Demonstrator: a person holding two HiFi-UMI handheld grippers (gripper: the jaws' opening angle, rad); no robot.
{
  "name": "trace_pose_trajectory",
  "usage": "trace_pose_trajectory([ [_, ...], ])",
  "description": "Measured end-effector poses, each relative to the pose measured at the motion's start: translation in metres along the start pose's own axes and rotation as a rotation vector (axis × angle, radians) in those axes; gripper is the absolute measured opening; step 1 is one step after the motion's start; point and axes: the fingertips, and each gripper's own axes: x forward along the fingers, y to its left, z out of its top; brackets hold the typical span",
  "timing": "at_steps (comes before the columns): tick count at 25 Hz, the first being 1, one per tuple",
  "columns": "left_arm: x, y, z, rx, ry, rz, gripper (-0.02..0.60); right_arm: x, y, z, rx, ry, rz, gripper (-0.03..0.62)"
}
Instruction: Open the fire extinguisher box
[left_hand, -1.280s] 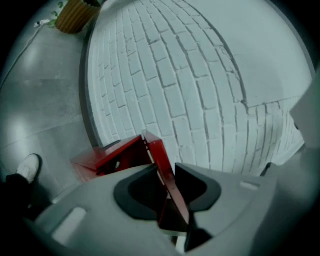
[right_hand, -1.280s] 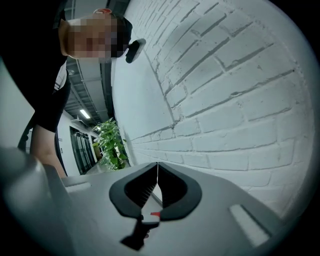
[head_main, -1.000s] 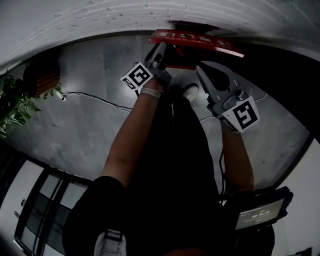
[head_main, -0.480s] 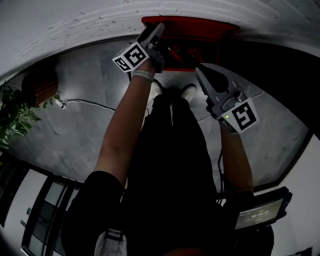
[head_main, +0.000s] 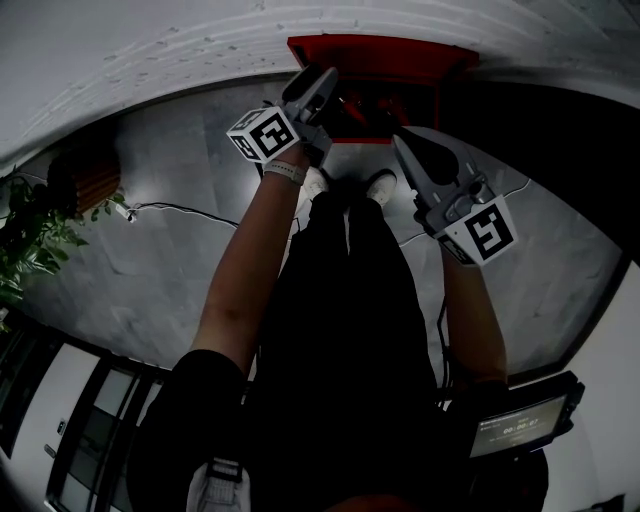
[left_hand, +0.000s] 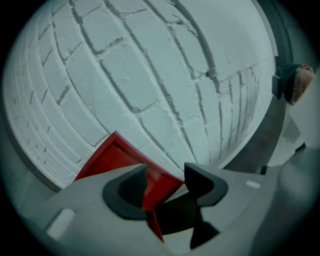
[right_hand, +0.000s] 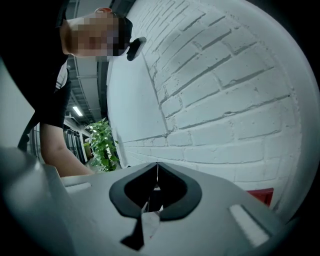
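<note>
The red fire extinguisher box stands on the floor against the white brick wall, its lid raised and its inside showing. My left gripper is at the box's left front corner. In the left gripper view its jaws stand apart and are closing, with the red lid's edge running between the pads untouched. My right gripper hovers in front of the box's right side, shut on nothing; its tips meet. A red corner of the box shows low right.
The grey floor carries a thin cable at the left. A potted plant stands at the far left. The person's shoes are just in front of the box. A small screen device hangs at the lower right.
The lid has swung from half-raised to fully up against the wall. My left gripper went up with it, opened, and came slightly back. The right gripper stayed put.
</note>
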Motion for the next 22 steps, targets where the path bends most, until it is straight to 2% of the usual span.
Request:
trace_pose_trajectory([
  [3,-0.018,-0.037,0.0,0.131,0.044,-0.061,0.13,0.001,0.003,0.006,-0.026,-0.013,0.02,0.009],
  [5,-0.029,-0.057,-0.001,0.237,0.084,-0.09,0.114,0.001,0.005,0.007,-0.045,-0.018,0.042,0.009],
  [9,-0.072,-0.137,0.015,0.499,0.128,-0.147,0.001,-0.016,0.047,0.04,-0.102,-0.022,0.09,0.009],
  [14,-0.12,-0.217,0.029,0.772,0.098,-0.174,0.0,-0.047,0.1,0.075,-0.162,-0.025,0.156,0.009],
  [16,-0.139,-0.251,0.03,0.818,0.099,-0.21,0.0,-0.057,0.118,0.088,-0.178,-0.03,0.18,0.009],
  [22,-0.178,-0.325,0.028,0.825,0.099,-0.281,-0.001,-0.082,0.155,0.132,-0.217,-0.058,0.223,0.009],
])
